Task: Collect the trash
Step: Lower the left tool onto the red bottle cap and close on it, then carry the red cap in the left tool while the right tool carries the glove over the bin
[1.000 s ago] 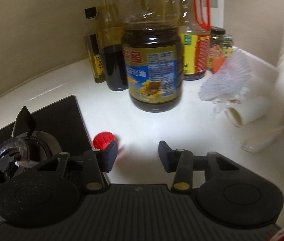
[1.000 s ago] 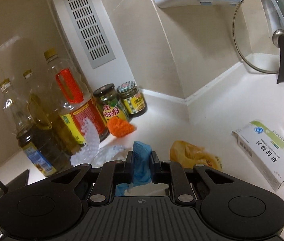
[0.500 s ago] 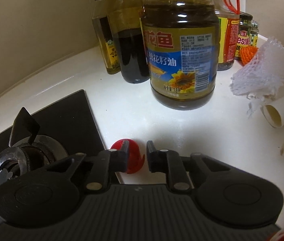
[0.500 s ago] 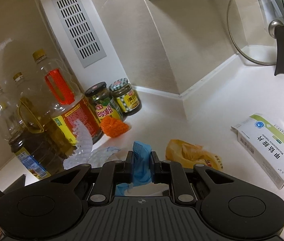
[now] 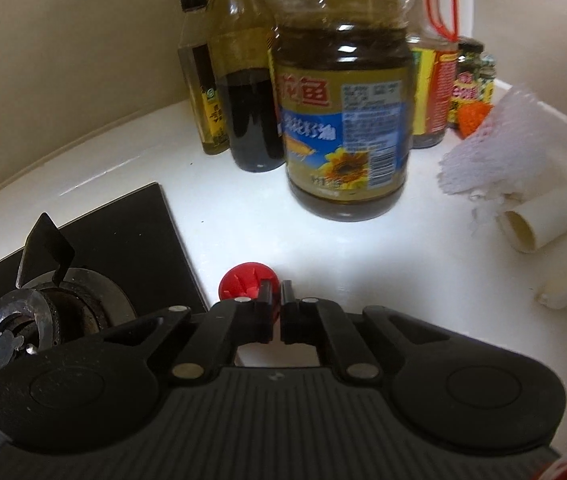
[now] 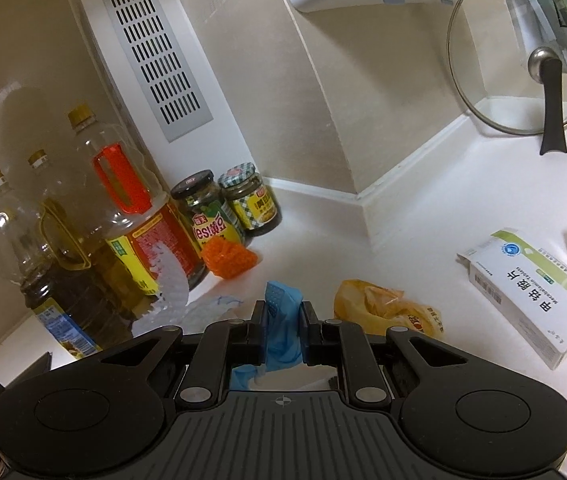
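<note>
In the left wrist view my left gripper is shut on the rim of a red bottle cap, at the white counter beside the stove edge. In the right wrist view my right gripper is shut on a crumpled blue wrapper, held above the counter. More trash lies about: white foam netting, also in the right wrist view, a white paper tube, an orange net piece and a yellow plastic bag.
Several oil and sauce bottles and two jars stand at the back by the wall. A gas burner sits at left. A medicine box and a glass pot lid are at right.
My left gripper moved forward over the red cap and shut from wide open onto it. My right gripper stayed shut on the blue wrapper and shifted only slightly.
</note>
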Demonstrator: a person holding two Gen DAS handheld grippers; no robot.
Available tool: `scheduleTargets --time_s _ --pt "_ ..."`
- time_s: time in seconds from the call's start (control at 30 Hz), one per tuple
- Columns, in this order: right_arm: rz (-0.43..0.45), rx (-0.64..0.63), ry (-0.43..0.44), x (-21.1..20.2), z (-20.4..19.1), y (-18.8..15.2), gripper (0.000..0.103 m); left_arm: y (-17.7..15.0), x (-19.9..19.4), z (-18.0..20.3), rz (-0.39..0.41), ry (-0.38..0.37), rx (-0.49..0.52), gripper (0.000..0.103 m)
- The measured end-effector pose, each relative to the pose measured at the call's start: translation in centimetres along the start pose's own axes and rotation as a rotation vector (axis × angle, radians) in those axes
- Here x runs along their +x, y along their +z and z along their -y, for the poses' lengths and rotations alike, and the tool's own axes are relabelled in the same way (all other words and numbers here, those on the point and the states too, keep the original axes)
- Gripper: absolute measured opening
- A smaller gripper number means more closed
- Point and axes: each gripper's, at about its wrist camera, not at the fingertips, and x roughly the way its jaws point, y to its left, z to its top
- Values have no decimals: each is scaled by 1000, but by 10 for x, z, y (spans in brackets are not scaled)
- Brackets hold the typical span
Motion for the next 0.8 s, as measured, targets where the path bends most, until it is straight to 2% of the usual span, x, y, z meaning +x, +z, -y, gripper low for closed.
scheduleTargets --time_s 0.2,0.4,0.57,0.8 --pt "16 -2 13 -23 -2 -4 16 -7 -35 10 40 -66 6 4" --pt "21 -4 52 -59 2 -12 16 -21 -85 35 66 -134 -1 4" --pt "10 -20 91 -97 19 -24 16 -43 -134 73 99 -189 3 4" --pt "-28 -51 131 -153 57 -47 16 -90 -192 141 92 -264 -14 4"
